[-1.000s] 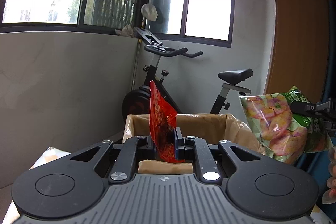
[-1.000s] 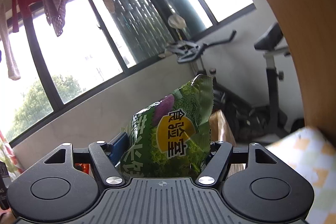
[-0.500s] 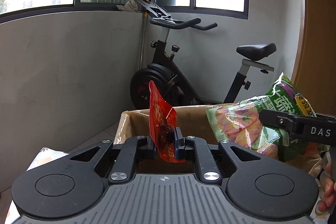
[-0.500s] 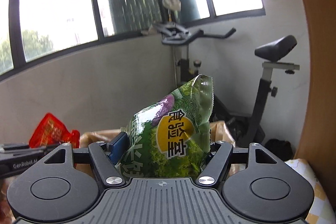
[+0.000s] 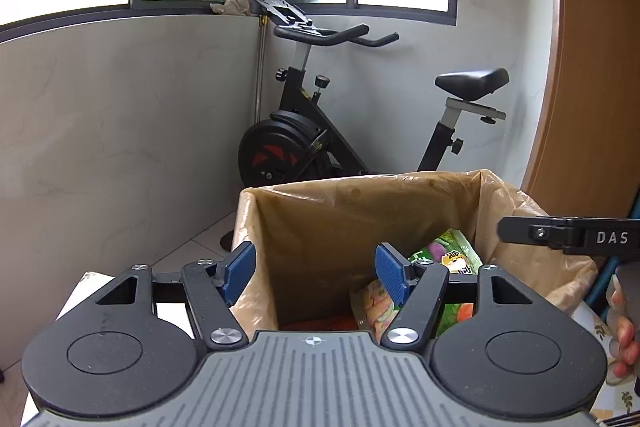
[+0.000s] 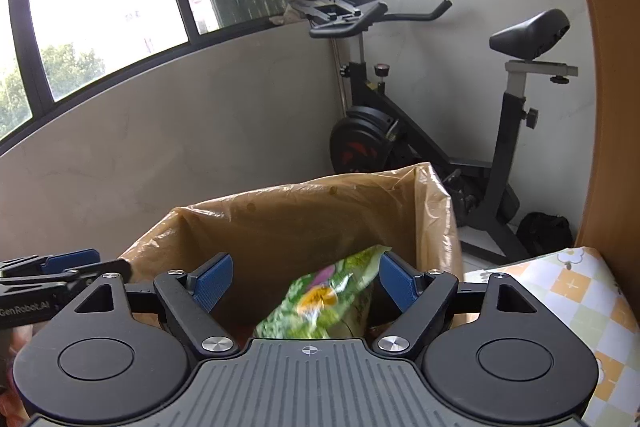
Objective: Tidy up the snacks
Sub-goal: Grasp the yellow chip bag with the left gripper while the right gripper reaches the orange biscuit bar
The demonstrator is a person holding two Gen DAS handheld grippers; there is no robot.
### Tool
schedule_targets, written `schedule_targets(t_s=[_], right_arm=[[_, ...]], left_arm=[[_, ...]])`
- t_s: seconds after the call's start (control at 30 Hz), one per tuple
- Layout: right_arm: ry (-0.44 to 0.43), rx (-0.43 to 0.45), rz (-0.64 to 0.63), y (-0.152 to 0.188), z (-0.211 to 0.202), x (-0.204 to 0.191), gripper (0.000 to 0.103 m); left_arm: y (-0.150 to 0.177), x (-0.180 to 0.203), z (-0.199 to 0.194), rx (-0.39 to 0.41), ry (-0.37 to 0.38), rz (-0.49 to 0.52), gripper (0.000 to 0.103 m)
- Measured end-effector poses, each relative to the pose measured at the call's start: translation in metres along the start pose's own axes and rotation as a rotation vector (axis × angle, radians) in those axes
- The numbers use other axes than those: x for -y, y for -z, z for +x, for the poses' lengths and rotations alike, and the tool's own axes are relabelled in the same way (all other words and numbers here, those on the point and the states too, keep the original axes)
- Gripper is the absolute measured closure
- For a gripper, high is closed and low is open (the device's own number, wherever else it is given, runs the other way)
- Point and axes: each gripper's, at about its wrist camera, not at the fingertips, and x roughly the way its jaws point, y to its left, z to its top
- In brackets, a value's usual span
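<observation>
A box lined with a tan plastic bag (image 5: 320, 215) stands in front of both grippers; it also shows in the right wrist view (image 6: 300, 223). My left gripper (image 5: 316, 273) is open and empty over the box. A green snack bag (image 5: 444, 259) lies inside the box, with a strip of red (image 5: 320, 325) showing beside it. My right gripper (image 6: 306, 281) is open; the green snack bag (image 6: 332, 303) is blurred between and below its fingers, inside the box. The right gripper's finger (image 5: 568, 237) reaches in at the right of the left wrist view.
An exercise bike (image 5: 320, 131) stands behind the box by the grey wall and windows. A brown wooden panel (image 5: 592, 67) rises at the right. A checked cloth (image 6: 560, 291) covers the surface at the right.
Both grippers tilted down over the box and opened. The red packet left the left gripper and the green bag left the right gripper; both dropped into the box.
</observation>
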Motion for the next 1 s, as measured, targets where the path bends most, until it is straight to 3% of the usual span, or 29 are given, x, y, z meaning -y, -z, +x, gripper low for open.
schedule_targets(t_s=[0.27,0.4,0.5,0.77,1.0], right_arm=[[0.001,0.105,-0.006,0.026,-0.059,0.017,0.025],[0.009,0.149,-0.007,0.045,-0.082,0.018,0.025],[0.022,0.164,-0.008,0.060,-0.093,0.017,0.025],[0.052,0.113,-0.028,0.096,-0.103,0.017,0.025],[0.077,0.023,0.035,0.124,-0.097,0.030,0.025]], left_arm=[[0.029,-0.025,-0.045,0.012,0.016,-0.050,0.024],[0.059,-0.029,-0.056,0.004,0.048,-0.051,0.016],[0.084,-0.028,-0.052,-0.039,0.076,-0.047,0.016],[0.140,-0.012,-0.038,-0.152,0.132,-0.066,0.016],[0.165,0.007,-0.027,-0.186,0.140,0.065,0.016]])
